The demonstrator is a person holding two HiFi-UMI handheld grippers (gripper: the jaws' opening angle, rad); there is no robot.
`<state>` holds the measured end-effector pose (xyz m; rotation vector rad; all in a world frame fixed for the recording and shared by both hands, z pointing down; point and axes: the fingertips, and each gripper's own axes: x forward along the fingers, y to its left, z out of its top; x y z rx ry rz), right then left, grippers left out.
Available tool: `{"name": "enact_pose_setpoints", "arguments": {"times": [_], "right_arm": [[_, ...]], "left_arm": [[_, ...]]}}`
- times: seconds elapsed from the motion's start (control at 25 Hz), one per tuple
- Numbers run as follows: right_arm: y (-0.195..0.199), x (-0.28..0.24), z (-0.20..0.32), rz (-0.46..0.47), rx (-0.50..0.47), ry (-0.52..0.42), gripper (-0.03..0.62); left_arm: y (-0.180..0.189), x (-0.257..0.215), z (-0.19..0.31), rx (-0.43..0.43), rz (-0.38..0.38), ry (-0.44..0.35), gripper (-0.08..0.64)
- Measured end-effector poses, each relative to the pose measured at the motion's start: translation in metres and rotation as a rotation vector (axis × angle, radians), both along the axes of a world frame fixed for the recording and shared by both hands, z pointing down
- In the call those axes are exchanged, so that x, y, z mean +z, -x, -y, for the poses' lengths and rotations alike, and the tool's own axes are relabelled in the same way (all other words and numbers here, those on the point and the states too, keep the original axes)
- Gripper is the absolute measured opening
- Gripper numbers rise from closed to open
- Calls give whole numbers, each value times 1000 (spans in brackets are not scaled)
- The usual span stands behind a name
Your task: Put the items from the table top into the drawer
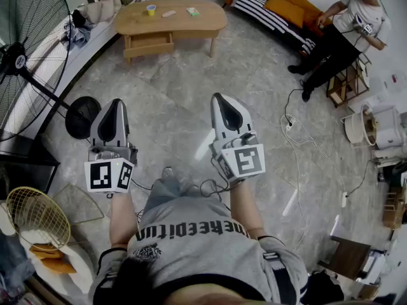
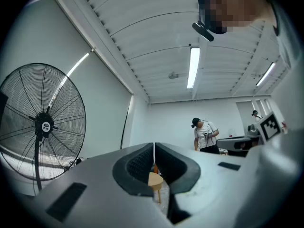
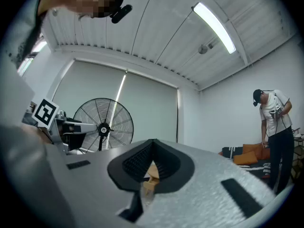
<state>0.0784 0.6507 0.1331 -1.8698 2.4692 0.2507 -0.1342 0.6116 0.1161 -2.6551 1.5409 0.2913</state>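
You stand on a pale stone-patterned floor (image 1: 191,100) in a white room. A large black fan (image 1: 25,49) stands off to the left of your left gripper (image 1: 115,105). A striped sofa (image 1: 273,11) with orange cushions lies far ahead and to the right of your right gripper (image 1: 220,99), and another person (image 1: 343,30) is beside it.

The wooden table (image 1: 172,23) stands well ahead of both grippers, nearly in line with the gap between them and well apart from either tip. On its top you can see a yellow cup (image 1: 151,9), a pale oblong item (image 1: 168,14) and a green-and-white packet (image 1: 193,11). They lie in a loose row, running from the left gripper's side to the right's. The drawer (image 1: 149,45) sits under the top on the side facing you, nearer the left gripper's line.

You hold both grippers out in front of your chest, side by side and apart from each other. Both point forward at the table.

In the left gripper view the jaws are pressed together at the tips and hold nothing. Only the far table shows through the hollow behind the pads. In the right gripper view the jaws likewise meet with nothing pinched, and the table again shows small in the hollow.
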Motion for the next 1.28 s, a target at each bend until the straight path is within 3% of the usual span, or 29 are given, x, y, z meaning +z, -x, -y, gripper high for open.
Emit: {"name": "enact_pose_setpoints", "arguments": {"times": [0.52,1.0,1.28], "right_arm": [[2,0,32,-3,18,-2,3],[18,4,86,19,28,-9,3],[10,6,127,19,23,0,3]], "left_arm": [[-1,-4,35,21,3,-20,12],[26,-3,88,30,-12,-46,12],[16,0,127,35,-8,-42,12]]}}
